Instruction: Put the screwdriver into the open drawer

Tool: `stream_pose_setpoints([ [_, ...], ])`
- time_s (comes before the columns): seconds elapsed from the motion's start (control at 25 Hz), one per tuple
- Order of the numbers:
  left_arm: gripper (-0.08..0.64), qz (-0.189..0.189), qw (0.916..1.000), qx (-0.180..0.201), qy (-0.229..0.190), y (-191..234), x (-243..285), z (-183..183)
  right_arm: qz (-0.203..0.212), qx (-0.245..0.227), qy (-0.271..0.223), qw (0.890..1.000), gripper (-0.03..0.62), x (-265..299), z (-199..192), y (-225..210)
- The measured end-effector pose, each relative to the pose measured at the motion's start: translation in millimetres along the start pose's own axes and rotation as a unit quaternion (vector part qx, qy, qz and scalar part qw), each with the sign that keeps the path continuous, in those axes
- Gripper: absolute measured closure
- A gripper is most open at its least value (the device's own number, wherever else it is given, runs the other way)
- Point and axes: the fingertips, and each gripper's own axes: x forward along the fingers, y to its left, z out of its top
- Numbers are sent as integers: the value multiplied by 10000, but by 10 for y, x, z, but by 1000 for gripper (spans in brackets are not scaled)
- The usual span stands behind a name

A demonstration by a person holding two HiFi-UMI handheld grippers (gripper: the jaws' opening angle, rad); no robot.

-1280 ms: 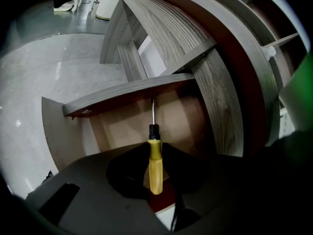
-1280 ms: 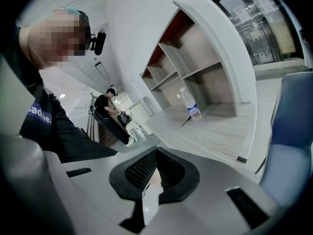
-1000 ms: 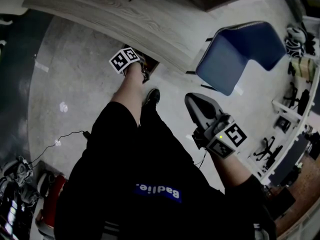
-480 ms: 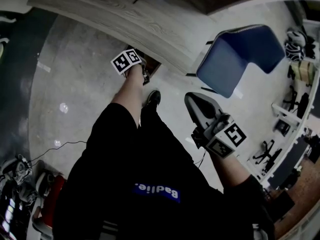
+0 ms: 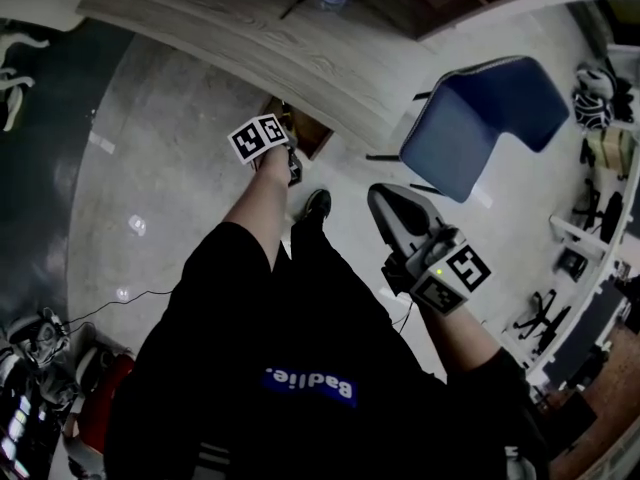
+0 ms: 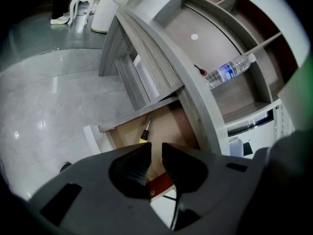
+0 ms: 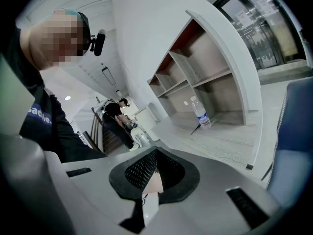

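The screwdriver [image 6: 145, 131], thin shaft and yellow handle, lies flat on the wooden floor of the open drawer [image 6: 173, 124] under the grey desk. My left gripper [image 6: 155, 148] hovers just above the drawer with a narrow gap between its jaws and nothing in that gap. In the head view the left gripper [image 5: 290, 153] sits at the edge of the drawer [image 5: 310, 133]. My right gripper [image 5: 378, 200] hangs at the person's right side, away from the desk. The right gripper [image 7: 156, 153] has its jaws together and empty.
The curved grey desk [image 5: 250, 38] carries a water bottle [image 6: 229, 71] and a small dark tool [image 6: 199, 71]. A blue chair [image 5: 480, 118] stands right of the drawer. Shelves [image 7: 195, 77] rise behind the desk. A cable [image 5: 110, 303] runs across the floor; another person [image 7: 117, 114] stands far off.
The left gripper has drawn back slightly from the drawer toward the person. The right gripper has stayed in place.
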Motion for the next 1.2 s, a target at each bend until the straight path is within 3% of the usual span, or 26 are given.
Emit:
stream_pose_setpoints([
  [0.36, 506, -341, 9947, 969, -62, -181, -435, -2, 101, -125, -188, 9997, 565, 106, 34, 166],
  [0.72, 527, -920, 9774, 1890, -203, -450, -1188, -41, 299, -404, -267, 9984, 565, 153, 97, 385],
  [1.04, 537, -1337, 9632, 2260, -566, -653, -1941, 85, 318, -403, -388, 9979, 565, 152, 144, 528],
  [1.2, 539, -1729, 9561, 2271, -668, -883, -2306, 96, 251, -526, -354, 9977, 565, 144, 155, 595],
])
